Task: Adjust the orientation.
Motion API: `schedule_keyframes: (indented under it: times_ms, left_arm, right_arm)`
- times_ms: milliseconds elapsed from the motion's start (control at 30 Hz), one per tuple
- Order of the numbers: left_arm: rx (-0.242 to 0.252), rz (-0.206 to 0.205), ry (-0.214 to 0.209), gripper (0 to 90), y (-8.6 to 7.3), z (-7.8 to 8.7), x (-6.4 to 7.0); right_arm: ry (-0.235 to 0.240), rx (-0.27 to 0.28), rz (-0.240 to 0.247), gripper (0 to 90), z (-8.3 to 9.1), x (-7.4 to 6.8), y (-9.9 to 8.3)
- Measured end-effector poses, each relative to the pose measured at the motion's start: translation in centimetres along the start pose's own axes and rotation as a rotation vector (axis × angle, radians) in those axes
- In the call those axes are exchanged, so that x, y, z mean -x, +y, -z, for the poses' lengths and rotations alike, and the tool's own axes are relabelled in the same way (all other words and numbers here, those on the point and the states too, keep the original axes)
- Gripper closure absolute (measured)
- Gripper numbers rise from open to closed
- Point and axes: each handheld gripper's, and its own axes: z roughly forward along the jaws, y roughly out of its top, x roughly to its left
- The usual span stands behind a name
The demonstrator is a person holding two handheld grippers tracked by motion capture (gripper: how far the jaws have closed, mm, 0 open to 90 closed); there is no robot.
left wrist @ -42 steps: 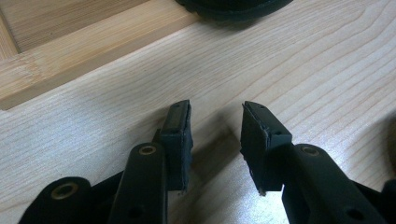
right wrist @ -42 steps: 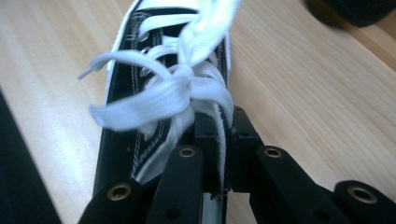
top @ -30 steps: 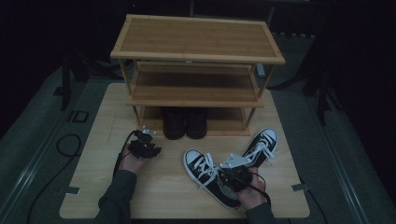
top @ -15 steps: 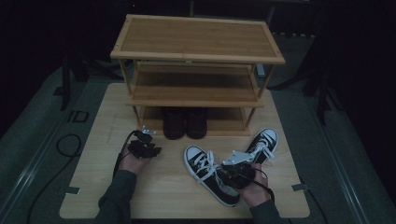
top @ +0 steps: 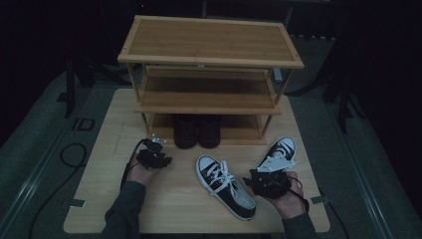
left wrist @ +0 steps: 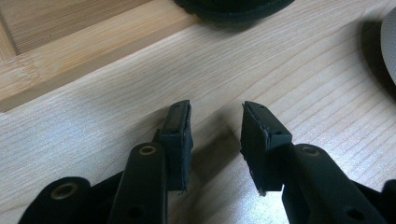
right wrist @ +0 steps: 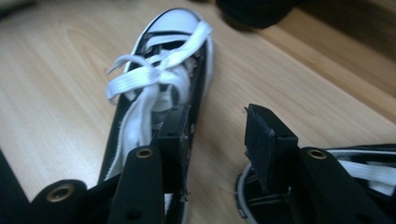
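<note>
Right gripper view: right gripper (right wrist: 217,128) with jaws parted, gripping nothing; a black-and-white sneaker (right wrist: 159,79) lies just past its left jaw, a second sneaker (right wrist: 355,177) under its right.

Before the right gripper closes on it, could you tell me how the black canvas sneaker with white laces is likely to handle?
The black canvas sneaker with white laces will probably feel light. Its soft collar looks likely to flex under the right gripper, whose open jaws straddle its side. The loose laces may dangle and snag.

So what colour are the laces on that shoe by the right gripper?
White. The laces on the black sneaker show best in the right gripper view.
</note>
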Motion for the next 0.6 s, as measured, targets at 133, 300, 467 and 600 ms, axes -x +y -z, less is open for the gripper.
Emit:
schedule_keyframes:
  times_ms: [133,300,467,600]
  left_arm:
    - [-0.002,0.000,-0.002,63.2,0.0,0.0,0.0]
    - [-0.001,0.001,-0.001,63.2,0.1,0.0,0.0]
    - [-0.001,0.001,-0.002,63.1,0.0,0.0,0.1]
    - [-0.001,0.002,-0.003,63.1,0.0,0.0,0.1]
  right_arm:
    - [-0.028,0.001,-0.009,64.5,0.1,0.5,-0.1]
    - [-0.077,-0.017,-0.017,73.3,-0.2,0.8,-0.2]
    - [-0.088,-0.030,-0.039,73.0,-0.4,1.2,-0.6]
    - [-0.097,-0.029,-0.054,73.0,-0.2,1.6,-0.9]
